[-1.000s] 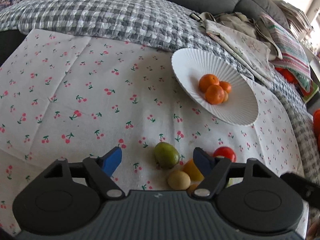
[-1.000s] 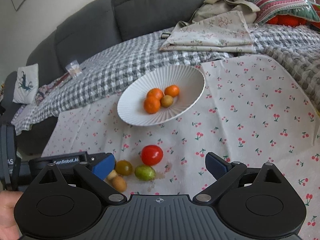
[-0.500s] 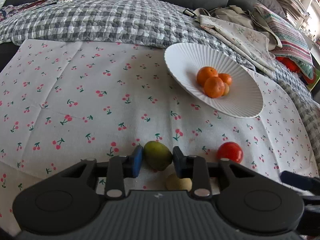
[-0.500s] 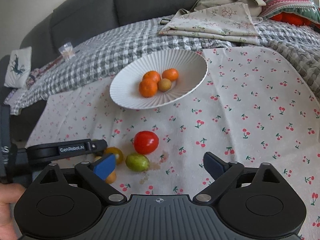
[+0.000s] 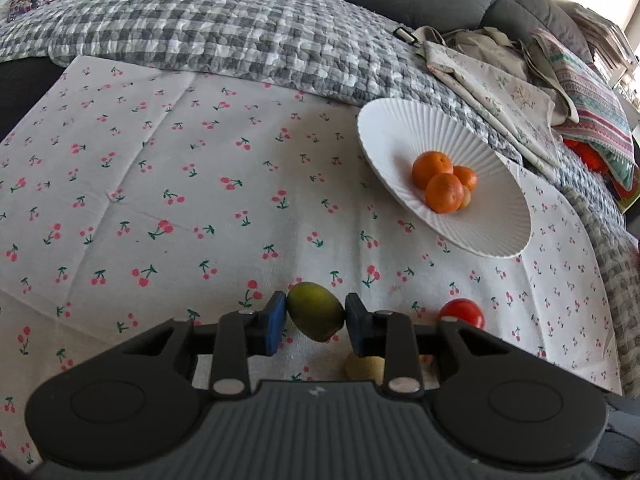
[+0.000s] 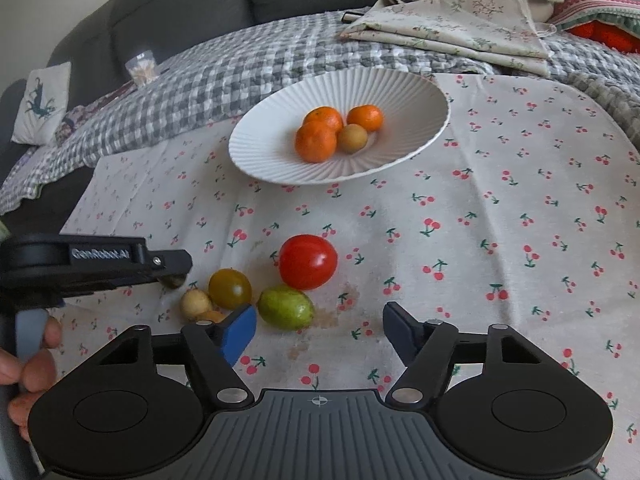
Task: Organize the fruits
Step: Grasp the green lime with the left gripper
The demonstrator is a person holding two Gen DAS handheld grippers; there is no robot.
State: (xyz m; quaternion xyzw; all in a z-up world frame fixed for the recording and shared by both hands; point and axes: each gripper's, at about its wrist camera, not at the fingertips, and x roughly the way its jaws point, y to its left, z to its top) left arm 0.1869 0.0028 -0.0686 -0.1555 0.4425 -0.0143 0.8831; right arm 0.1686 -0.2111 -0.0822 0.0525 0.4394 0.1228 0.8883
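The left gripper [image 5: 316, 316] is clamped on a green fruit [image 5: 314, 312], low over the cloth on the near side of the white ribbed plate [image 5: 400, 120] and well apart from it. This looks like the pick-up step, and next comes carrying the fruit over the rim. The right gripper [image 6: 320, 332] is closing with nothing between its pads. A second green fruit [image 6: 286, 306] lies just ahead.
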